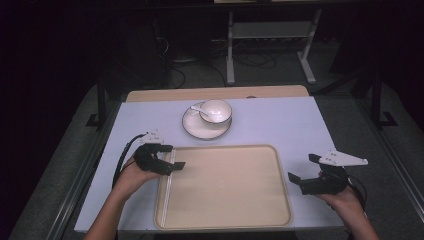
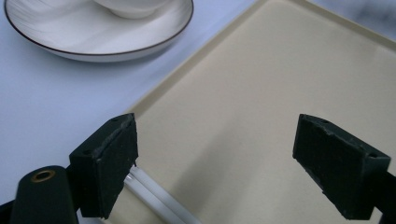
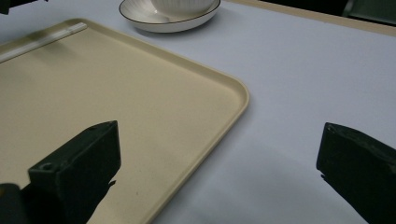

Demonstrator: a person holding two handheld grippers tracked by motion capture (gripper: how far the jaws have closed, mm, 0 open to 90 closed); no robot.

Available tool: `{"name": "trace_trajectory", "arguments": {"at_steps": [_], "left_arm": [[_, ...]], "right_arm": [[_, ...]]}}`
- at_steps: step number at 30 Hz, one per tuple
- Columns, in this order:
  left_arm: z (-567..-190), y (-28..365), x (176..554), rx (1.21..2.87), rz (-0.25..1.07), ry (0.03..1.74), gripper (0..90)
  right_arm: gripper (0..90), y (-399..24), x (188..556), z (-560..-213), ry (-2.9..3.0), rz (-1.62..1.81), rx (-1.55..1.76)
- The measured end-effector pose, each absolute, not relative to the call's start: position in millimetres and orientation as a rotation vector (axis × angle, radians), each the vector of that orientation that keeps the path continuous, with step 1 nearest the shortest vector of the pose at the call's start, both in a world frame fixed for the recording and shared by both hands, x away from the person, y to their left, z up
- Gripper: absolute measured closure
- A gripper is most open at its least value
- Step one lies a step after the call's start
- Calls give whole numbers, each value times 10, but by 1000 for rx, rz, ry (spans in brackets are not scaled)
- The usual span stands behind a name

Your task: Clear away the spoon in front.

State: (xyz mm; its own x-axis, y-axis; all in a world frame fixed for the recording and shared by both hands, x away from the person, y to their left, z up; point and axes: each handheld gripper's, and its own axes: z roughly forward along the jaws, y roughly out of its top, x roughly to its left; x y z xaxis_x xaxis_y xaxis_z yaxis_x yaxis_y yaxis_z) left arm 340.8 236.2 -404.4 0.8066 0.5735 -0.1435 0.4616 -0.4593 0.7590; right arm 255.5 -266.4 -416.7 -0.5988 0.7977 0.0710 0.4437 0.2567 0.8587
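A beige tray lies on the near half of the white table. A pair of white chopsticks lies inside the tray along its left rim. My left gripper hovers over the tray's far left corner, jaws wide and empty. In the left gripper view its gripper stands above the tray, with the chopsticks just under the left jaw. My right gripper rests off the tray's right rim, open and empty; in the right gripper view it straddles the tray edge.
Behind the tray a white plate carries a white bowl and a spoon. The plate is close ahead of the left gripper. A wooden strip edges the table's far side, and beyond it stands a metal frame.
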Motion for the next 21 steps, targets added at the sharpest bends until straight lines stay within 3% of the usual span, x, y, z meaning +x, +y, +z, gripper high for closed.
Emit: {"name": "trace_trajectory", "arguments": {"at_steps": [21], "left_arm": [[-3849,2276,3928,2111,185,770,134]], "right_arm": [[0,-2673,2559,-4175,2154,1285,1145]]}}
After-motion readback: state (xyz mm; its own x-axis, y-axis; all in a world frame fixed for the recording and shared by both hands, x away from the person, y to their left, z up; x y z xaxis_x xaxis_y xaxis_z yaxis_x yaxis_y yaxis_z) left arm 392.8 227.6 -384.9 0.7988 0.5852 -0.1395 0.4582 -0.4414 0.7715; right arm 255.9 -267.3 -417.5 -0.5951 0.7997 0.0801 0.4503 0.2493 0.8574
